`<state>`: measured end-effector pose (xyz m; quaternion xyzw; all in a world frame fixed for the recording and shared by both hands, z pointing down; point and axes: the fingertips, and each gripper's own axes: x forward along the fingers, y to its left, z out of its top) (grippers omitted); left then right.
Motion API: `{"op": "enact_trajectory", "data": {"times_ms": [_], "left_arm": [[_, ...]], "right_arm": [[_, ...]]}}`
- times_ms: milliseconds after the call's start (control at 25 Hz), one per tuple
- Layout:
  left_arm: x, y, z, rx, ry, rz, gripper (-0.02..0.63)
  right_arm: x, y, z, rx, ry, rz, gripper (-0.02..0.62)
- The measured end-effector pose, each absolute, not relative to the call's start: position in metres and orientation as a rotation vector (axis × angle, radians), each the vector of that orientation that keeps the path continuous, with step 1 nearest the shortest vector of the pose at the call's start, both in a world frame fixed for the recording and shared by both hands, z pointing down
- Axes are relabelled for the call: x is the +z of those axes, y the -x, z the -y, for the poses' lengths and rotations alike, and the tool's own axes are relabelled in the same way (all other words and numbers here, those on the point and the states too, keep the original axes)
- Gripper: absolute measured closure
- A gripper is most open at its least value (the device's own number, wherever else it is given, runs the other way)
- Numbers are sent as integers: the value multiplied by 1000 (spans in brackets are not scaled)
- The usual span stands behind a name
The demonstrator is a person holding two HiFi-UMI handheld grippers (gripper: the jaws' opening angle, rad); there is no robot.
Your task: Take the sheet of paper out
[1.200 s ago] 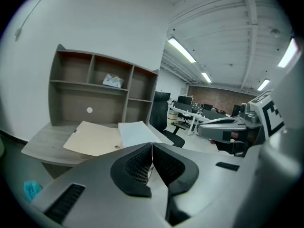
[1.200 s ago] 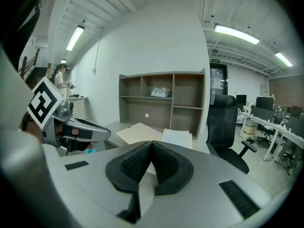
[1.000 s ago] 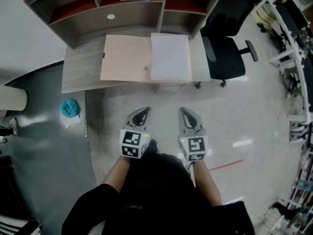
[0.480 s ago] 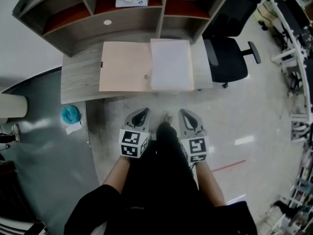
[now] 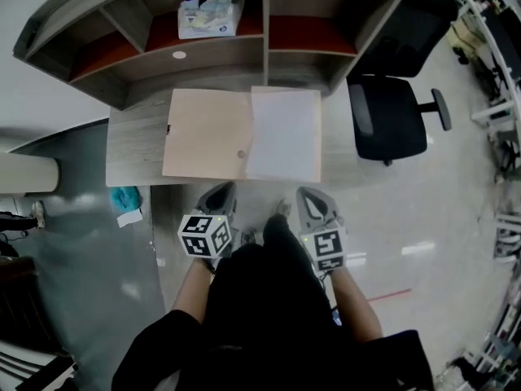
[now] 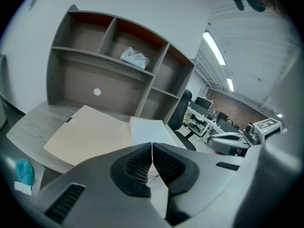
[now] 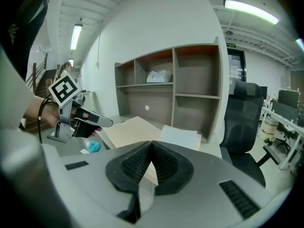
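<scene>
Head view, worktop: a grey wooden worktop is seen with a shelf unit standing along its far edge.
Head view, folder: a beige folder is laid flat on the worktop, reaching its near edge.
Head view, sheet of paper: the white sheet of paper is laid flat on the right part of the folder.
Head view, left tool: the left tool is held just near of the worktop's near edge, pointed at the folder and apart from it.
Head view, right tool: the right tool is held to the right of the left one, just near of the sheet's near edge and not touching it.
Head view, surroundings: a black office chair is seen right of the worktop, a teal object on the floor at the left, and a packet in an upper shelf compartment.
Left gripper view, jaws: the ribbed pads are pressed together.
Left gripper view, sheet of paper: it is seen beyond the jaw tips, on the right side of the folder, well apart from the pads.
Right gripper view, jaws: the pads are pressed together.
Right gripper view, sheet of paper: it is seen past the tips, to the right, on the worktop before the shelf unit.
Right gripper view, left tool: it is held at the left, on the near side of the folder.
</scene>
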<state>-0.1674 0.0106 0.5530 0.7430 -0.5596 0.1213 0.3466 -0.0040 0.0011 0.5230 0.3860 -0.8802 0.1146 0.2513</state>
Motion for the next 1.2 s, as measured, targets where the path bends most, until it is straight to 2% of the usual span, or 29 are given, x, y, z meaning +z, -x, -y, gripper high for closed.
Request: {"op": "enact_trajectory", "data": {"times_ms": [400,880,1200], "left_arm": [[578,141,31,636,-1980,1304,560],[622,158,59,682,-1779,1303,560],[645,173,70,660,-1667,1189,560]], "right_arm": [[537,-30,58,397,-1067,2437,578],[559,-40,98,423,-1074,2387,578],[567,-17,114,440,-1040,2375,578]]}}
